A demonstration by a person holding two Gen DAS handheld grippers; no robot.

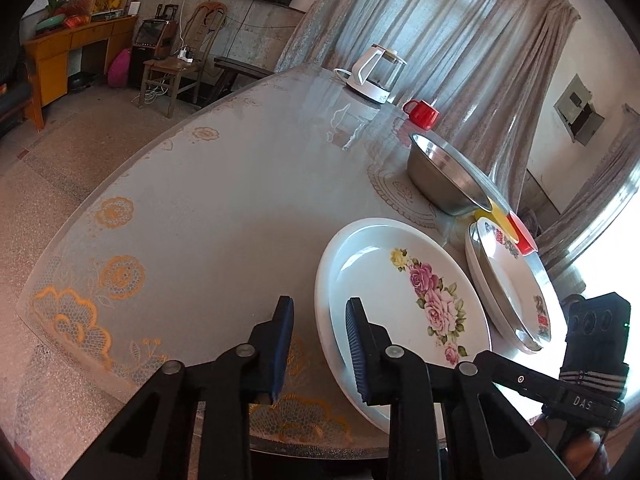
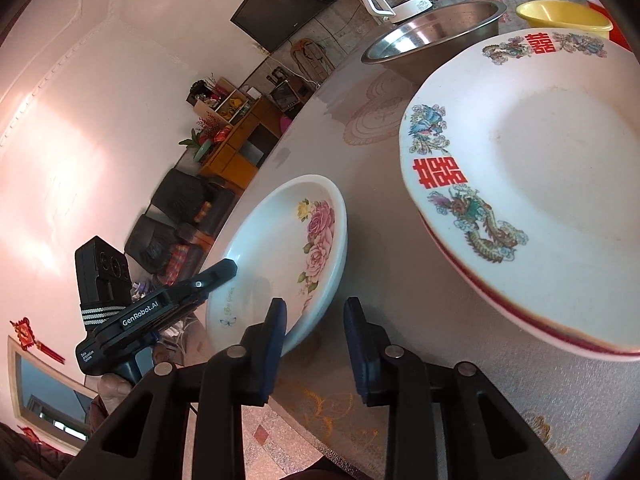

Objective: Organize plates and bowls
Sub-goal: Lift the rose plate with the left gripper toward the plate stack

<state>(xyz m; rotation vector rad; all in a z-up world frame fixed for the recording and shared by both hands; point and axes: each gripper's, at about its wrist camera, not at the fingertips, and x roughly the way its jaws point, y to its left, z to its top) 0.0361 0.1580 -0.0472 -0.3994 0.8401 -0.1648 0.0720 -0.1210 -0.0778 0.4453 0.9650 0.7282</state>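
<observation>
Nearest, at the near edge of the table (image 1: 220, 200): rose plate (image 1: 400, 280), lying flat. Left gripper (image 1: 319, 302) narrowly parted astride its left rim, bare table showing between pad and rim, so no pinch yet. Right gripper (image 2: 315, 302) likewise parted at the near right rim, right pad clear of it. Close both squarely on the rim, then lift level and together. Just right: dragon plate stack (image 2: 540, 180), probably the destination; lower centred, without sliding. Farther: steel bowl (image 1: 440, 176); keep clear of it.
</observation>
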